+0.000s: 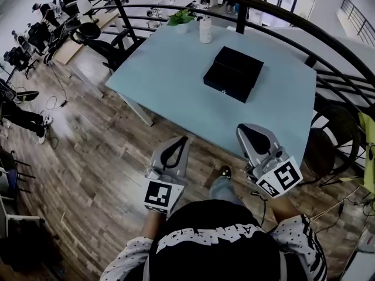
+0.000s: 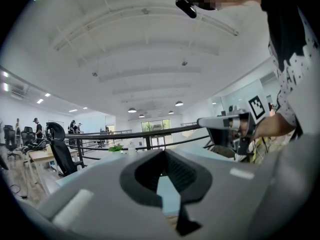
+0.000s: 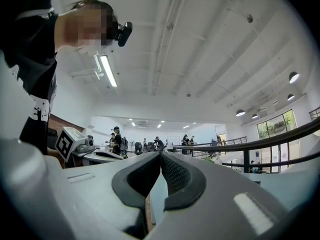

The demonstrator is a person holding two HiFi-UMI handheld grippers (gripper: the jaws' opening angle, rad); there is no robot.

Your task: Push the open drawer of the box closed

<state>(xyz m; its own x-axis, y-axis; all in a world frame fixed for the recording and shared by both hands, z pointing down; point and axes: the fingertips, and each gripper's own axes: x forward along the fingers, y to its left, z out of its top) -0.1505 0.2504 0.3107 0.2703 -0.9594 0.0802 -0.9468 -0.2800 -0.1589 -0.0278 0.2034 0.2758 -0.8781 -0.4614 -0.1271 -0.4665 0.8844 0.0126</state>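
Observation:
A black box (image 1: 234, 72) sits on the light blue table (image 1: 170, 75), its drawer front with a small knob (image 1: 222, 91) facing me; how far the drawer stands out I cannot tell. Both grippers hang near my body over the wooden floor, short of the table's near edge and well away from the box. My left gripper (image 1: 183, 139) is shut, its tips meeting with nothing between them (image 2: 164, 152). My right gripper (image 1: 244, 129) is likewise shut and empty (image 3: 160, 154). Both gripper views tilt up toward the ceiling, and the box is hidden in them.
A white bottle (image 1: 205, 29) and a small green plant (image 1: 181, 17) stand at the table's far edge. A black curved railing (image 1: 275, 10) runs behind and to the right of the table. A round chair (image 1: 331, 139) stands at right, office chairs and people at left.

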